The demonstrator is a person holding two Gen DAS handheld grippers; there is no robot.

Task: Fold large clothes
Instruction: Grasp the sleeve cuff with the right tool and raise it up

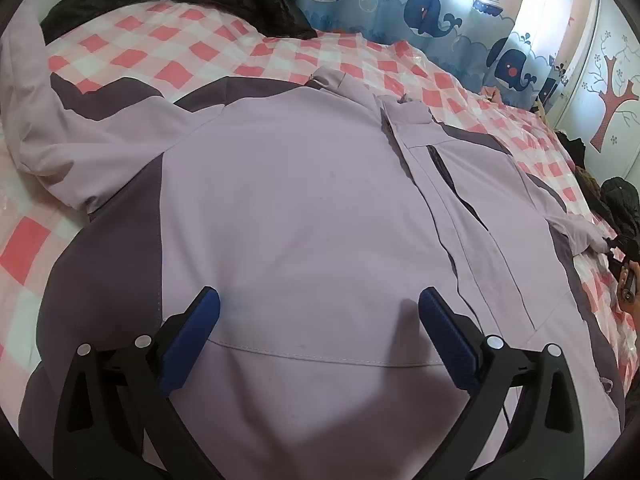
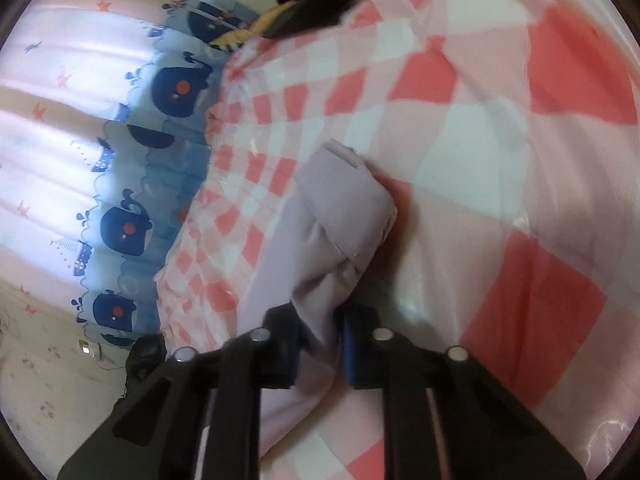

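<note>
Left wrist view
Left gripper: my left gripper [image 1: 319, 310] hangs over the jacket's lower front, fingers spread wide apart with nothing between them; the blue pads [image 1: 448, 334] frame bare fabric.
Jacket: the lilac jacket [image 1: 304, 208] lies spread front-up on the bed, filling most of this view, with dark purple panels at the sides and shoulders.
Zip: the front opening [image 1: 452, 196] runs up the right half of the chest, slightly parted.
Left sleeve: one sleeve [image 1: 52, 128] stretches out toward the upper left, over the sheet.
Sheet: a pink-and-white check sheet [image 1: 168, 40] covers the bed under the jacket.
Dark clothes: a black heap [image 1: 248, 4] sits at the far end of the bed.
Curtain: a blue whale-print curtain [image 1: 432, 12] hangs behind the bed.

Right wrist view
Right gripper: my right gripper [image 2: 320, 344] is clamped on lilac fabric, which is bunched tight between the two fingers.
Cuff: what I grip is the sleeve just below its cuff [image 2: 340, 208]; the cuff end points away from me, above the check sheet [image 2: 500, 160].
Curtain: the whale curtain [image 2: 128, 224] runs down the left side.
Dark heap: black and yellow cloth [image 2: 304, 4] lies at the top edge.
</note>
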